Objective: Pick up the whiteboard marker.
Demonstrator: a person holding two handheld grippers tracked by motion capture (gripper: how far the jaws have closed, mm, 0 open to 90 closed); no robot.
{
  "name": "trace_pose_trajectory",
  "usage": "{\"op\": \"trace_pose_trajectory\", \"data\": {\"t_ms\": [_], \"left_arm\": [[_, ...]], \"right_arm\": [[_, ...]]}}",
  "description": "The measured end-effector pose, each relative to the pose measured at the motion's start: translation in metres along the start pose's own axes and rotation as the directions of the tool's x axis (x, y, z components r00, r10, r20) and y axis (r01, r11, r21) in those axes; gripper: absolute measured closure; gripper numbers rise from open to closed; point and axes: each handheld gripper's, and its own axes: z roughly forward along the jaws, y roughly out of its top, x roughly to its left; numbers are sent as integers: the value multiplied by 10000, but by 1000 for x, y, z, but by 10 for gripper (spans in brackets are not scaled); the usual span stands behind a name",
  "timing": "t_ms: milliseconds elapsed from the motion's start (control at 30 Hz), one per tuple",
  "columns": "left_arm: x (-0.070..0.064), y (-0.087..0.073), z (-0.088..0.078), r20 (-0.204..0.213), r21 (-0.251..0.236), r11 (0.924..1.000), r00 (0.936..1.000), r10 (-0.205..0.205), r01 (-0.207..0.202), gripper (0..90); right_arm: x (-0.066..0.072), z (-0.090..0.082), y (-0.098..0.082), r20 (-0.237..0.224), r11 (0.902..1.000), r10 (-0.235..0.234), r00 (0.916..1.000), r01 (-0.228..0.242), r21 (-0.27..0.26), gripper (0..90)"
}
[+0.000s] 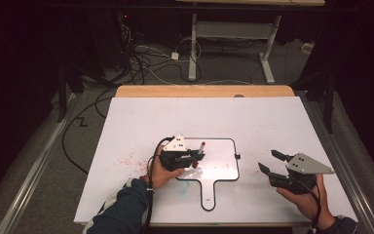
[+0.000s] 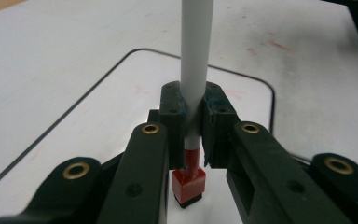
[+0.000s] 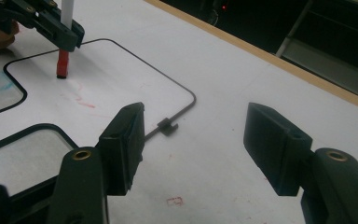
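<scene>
The left tool [image 1: 197, 155] is clenched on a white marker [image 2: 195, 70], its red end [image 3: 62, 64] resting on the handheld whiteboard [image 1: 224, 168] on the table [image 1: 141, 112]. Judging by the faint red marks, wiping or drawing seems under way; next comes a steady stroke. The right tool [image 1: 272, 162] waits released at 3 o'clock, well apart from the marker.

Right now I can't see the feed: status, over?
Left claw shut on marker, red end down on whiteboard. Right claw open, empty. Nothing in the way.
</scene>
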Motion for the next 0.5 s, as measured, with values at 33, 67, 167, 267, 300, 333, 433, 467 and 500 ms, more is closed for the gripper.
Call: {"op": "trace_pose_trajectory", "data": {"t_ms": [33, 67, 167, 267, 300, 333, 433, 467, 500], "left_arm": [[-3, 2, 5, 138, 12, 9999, 9999, 104, -104, 789], [-7, 5, 10, 204, 82, 9996, 9994, 280, -281, 789], [-14, 13, 21, 368, 193, 9979, 9975, 609, -616, 789], [-13, 13, 21, 303, 197, 9974, 9972, 691, -697, 789], [-11, 12, 19, 199, 180, 9979, 9979, 616, -620, 789], [-8, 11, 17, 107, 177, 9979, 9980, 620, -622, 789], [1, 6, 8, -135, 100, 9991, 9990, 422, -421, 789], [3, 4, 5, -129, 81, 9994, 9993, 338, -337, 789], [3, 3, 2, -115, 114, 9995, 9995, 305, -303, 789]], "right_arm": [[0, 0, 0, 0, 10000, 10, 10000, -10, 15, 394], [0, 0, 0, 0, 10000, 10, 10000, -10, 15, 394], [0, 1, 0, -3, 10000, -5, 10000, 5, 32, 394], [0, 1, -1, 1, 10000, 23, 10000, -23, 82, 394], [-1, 0, -2, -9, 10000, 18, 10000, -18, 59, 394], [-1, 0, -2, -9, 10000, 18, 10000, -18, 59, 394], [-1, 0, -2, 15, 10000, 57, 10000, -57, 51, 394], [-1, -1, -2, 35, 10000, 22, 10000, -23, 42, 394], [-1, -2, -2, 53, 10000, 4, 10000, -4, 16, 394]]}}
